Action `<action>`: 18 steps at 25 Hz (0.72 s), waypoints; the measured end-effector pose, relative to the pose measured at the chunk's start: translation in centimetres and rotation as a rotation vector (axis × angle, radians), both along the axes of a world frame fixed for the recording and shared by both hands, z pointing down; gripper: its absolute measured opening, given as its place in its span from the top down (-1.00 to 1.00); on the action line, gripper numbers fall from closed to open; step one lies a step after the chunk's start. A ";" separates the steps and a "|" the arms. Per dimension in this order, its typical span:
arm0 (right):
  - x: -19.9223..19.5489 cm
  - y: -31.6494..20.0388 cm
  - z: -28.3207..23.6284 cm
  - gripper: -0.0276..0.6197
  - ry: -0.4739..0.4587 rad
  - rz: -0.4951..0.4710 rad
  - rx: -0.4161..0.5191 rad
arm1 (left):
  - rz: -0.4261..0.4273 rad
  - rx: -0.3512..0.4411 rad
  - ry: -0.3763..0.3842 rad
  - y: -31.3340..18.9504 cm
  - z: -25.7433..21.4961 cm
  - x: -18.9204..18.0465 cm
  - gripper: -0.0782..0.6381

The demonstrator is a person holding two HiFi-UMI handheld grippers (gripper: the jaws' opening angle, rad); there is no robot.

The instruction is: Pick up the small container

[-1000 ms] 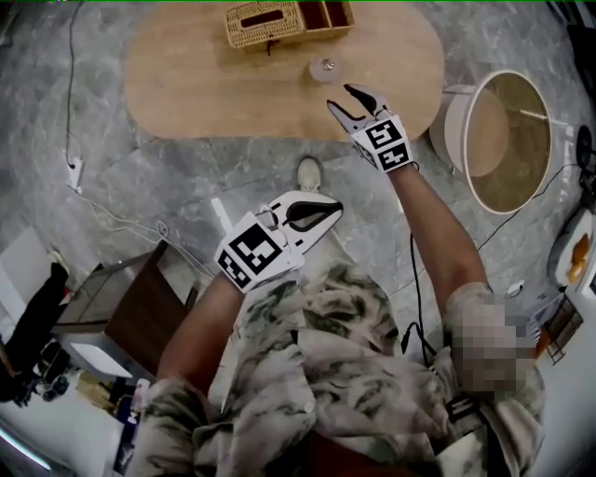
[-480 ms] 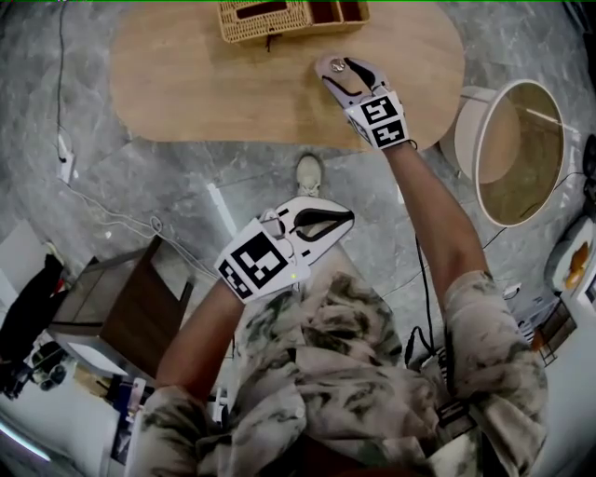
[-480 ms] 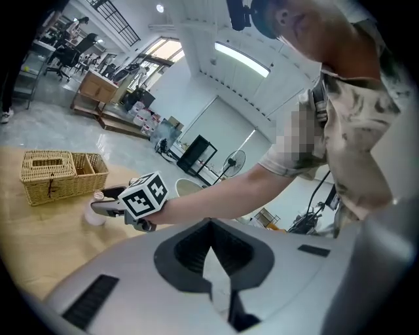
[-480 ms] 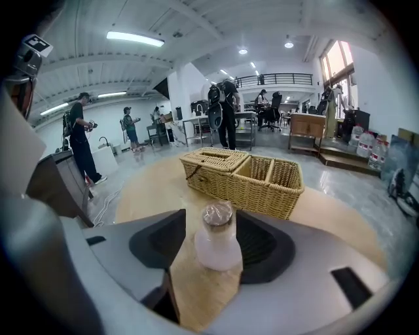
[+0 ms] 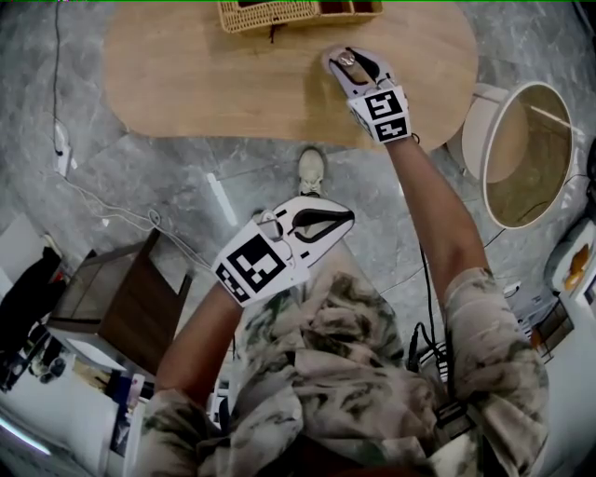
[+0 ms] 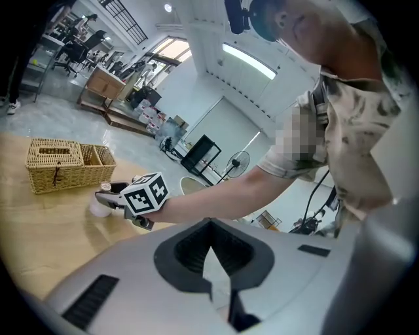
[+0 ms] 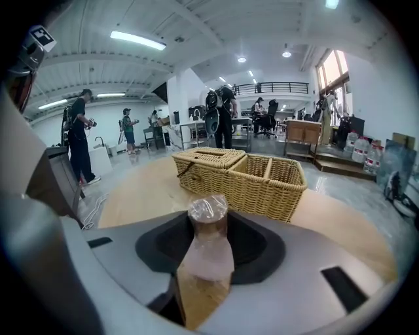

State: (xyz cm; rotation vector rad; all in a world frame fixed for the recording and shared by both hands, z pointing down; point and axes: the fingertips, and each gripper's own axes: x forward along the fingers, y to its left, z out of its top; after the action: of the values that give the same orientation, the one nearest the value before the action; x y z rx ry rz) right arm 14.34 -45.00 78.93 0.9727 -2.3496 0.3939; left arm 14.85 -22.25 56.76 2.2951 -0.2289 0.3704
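Observation:
The small container (image 5: 346, 58), a translucent pot with a crinkled film lid, stands on the oval wooden table (image 5: 214, 84) near the far right. My right gripper (image 5: 343, 54) reaches over the table with the container (image 7: 208, 216) between its jaws; the jaws are closing, and I see no pad pressing on it. The left gripper view shows the same container (image 6: 100, 207) beside the right gripper (image 6: 108, 196). My left gripper (image 5: 340, 217) hangs shut and empty over the floor, close to my body.
A wicker basket (image 5: 270, 11) with compartments sits at the table's far edge, just behind the container. A round white tub (image 5: 526, 154) stands on the floor at the right, a dark side table (image 5: 121, 298) at the left. A cable (image 5: 102, 205) trails across the floor.
My right gripper has moved forward over the table and brought its jaws around the container. The left gripper has hardly moved.

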 end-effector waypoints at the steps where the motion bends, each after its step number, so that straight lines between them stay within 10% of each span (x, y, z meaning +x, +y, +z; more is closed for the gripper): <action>1: 0.0 0.0 -0.1 0.38 0.007 -0.005 0.005 | -0.003 0.000 -0.002 0.0 0.0 -0.1 0.72; 18: -1.8 1.0 -3.1 0.43 0.010 0.041 -0.031 | -0.035 0.034 0.006 1.8 -1.2 -3.5 0.72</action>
State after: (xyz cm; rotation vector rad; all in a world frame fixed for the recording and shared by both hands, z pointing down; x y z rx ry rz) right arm 12.57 -43.98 75.82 1.0073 -2.3104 0.4395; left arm 11.31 -20.49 55.53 2.3222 -0.2733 0.3441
